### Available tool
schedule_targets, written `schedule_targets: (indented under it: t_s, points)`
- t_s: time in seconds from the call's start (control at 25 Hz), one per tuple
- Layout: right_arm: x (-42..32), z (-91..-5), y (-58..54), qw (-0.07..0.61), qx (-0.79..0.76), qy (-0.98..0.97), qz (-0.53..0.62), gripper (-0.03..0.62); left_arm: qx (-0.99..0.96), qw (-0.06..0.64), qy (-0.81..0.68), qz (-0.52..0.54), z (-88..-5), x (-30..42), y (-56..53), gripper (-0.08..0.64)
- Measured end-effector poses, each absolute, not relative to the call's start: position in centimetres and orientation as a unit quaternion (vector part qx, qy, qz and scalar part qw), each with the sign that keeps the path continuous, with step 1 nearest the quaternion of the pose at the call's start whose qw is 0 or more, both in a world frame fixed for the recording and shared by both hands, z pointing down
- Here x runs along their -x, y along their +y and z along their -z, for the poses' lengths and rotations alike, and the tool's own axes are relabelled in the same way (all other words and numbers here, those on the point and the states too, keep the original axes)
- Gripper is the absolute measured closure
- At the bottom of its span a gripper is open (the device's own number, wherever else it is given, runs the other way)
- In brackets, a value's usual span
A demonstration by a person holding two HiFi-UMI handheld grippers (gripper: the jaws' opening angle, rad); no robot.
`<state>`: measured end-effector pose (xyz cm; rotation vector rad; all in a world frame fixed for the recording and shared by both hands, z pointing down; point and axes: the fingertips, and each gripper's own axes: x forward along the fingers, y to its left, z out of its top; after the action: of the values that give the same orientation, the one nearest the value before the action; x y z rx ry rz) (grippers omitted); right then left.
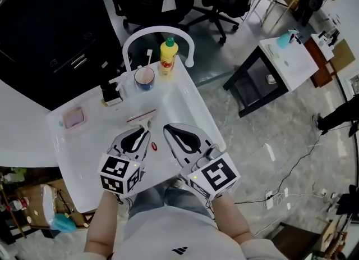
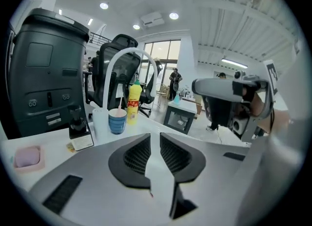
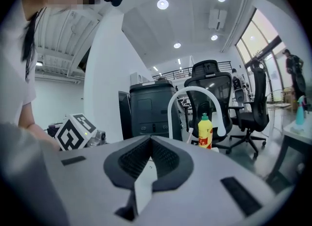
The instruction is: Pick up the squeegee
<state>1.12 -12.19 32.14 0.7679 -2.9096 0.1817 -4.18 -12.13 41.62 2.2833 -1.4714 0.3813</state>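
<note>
The squeegee point(image 1: 141, 118) lies flat in the white sink basin point(image 1: 188, 104), a pale handle with a thin blade across its far end. My left gripper point(image 1: 145, 133) hovers just short of it, tips pointing at the handle. Its jaws stand slightly apart with nothing between them point(image 2: 154, 141). My right gripper point(image 1: 169, 128) is beside it to the right, over bare basin, its pads meeting at the tips point(image 3: 150, 140) and holding nothing. Neither gripper view shows the squeegee; the jaws' own bodies hide it.
A white arched faucet point(image 1: 159, 31) stands at the basin's far end, with a yellow bottle point(image 1: 168, 56) and a blue cup point(image 1: 145, 78) beside it. A black dispenser point(image 1: 109, 92) and a pink soap dish point(image 1: 73, 118) sit at left. A small red bit point(image 1: 154, 146) lies between the grippers.
</note>
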Motion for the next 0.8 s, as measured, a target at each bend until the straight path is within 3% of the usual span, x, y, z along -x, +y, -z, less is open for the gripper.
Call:
schedule_targets:
  t_s: [0.8]
  points:
    - [1.5, -35.9, -16.6, 0.111, -0.315, -0.938, -0.095, 0.583, -0.793, 0.334, -0.459, -0.223, -56.3, 6.7, -15.9, 0.466]
